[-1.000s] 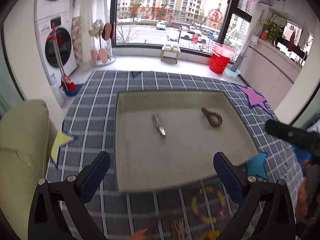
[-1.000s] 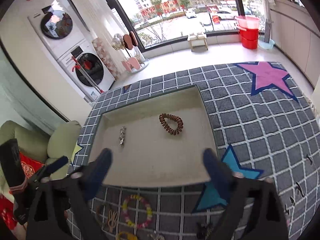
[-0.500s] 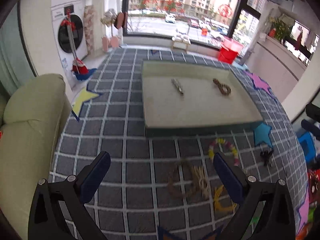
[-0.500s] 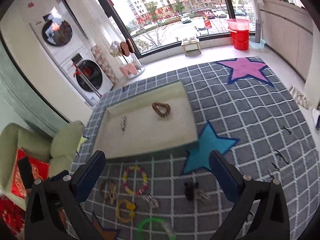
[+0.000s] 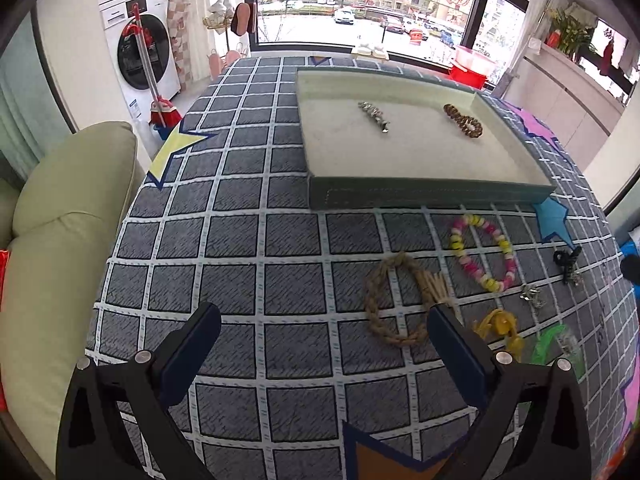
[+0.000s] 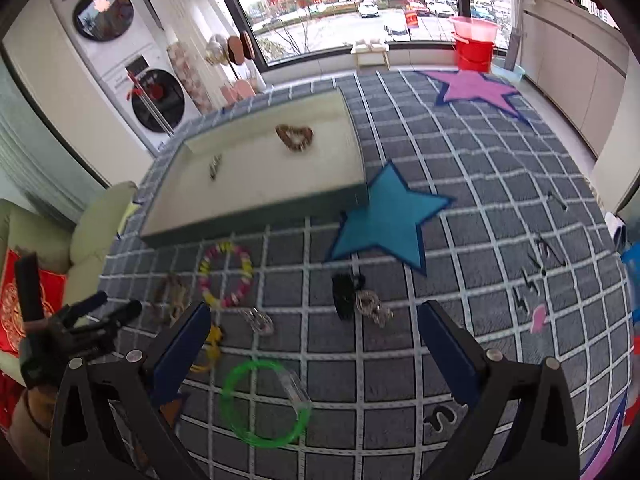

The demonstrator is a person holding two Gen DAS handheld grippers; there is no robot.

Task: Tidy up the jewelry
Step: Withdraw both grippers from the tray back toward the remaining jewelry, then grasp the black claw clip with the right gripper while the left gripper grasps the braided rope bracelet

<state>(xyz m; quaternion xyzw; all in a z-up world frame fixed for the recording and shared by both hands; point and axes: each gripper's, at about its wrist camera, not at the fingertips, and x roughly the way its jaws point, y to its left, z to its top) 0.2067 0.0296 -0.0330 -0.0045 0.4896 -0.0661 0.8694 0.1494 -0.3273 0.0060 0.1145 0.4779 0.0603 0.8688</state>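
Left gripper (image 5: 322,344): black frame, blue pads, jaws spread wide, nothing between them, hovering over the grey checked cloth (image 5: 240,240).
Straw-coloured braided rope bracelet (image 5: 404,300): lying on the cloth just ahead of the left gripper's right finger, its tasselled end almost touching that pad.
Pink, yellow and white beaded bracelet (image 5: 482,254): further ahead and to the right of the left gripper, near the tray's front wall.
Shallow grey-green tray with cream lining (image 5: 428,194): well ahead of both grippers; a small silver chain piece (image 5: 374,115) and a brown beaded bracelet (image 5: 464,121) already lie inside, apart from each other.
Yellow amber-like trinket (image 5: 500,330): on the cloth just right of the left gripper's right finger.
Right gripper (image 6: 312,348): same build, jaws wide apart too, carrying nothing.
Translucent green plastic bangle (image 6: 266,404): lying on the cloth low between the right gripper's fingers, nearer its left one.
Black hair clip beside a silver knotted chain (image 6: 360,300): ahead of the right gripper, roughly centred between its fingers.
Step in hand: looks like the choice of the next piece; two are in the tray, several not yet.
Next move: the left gripper would need to shift right and drop over the rope bracelet, then close on one strand; the right could lower onto the green bangle's rim.
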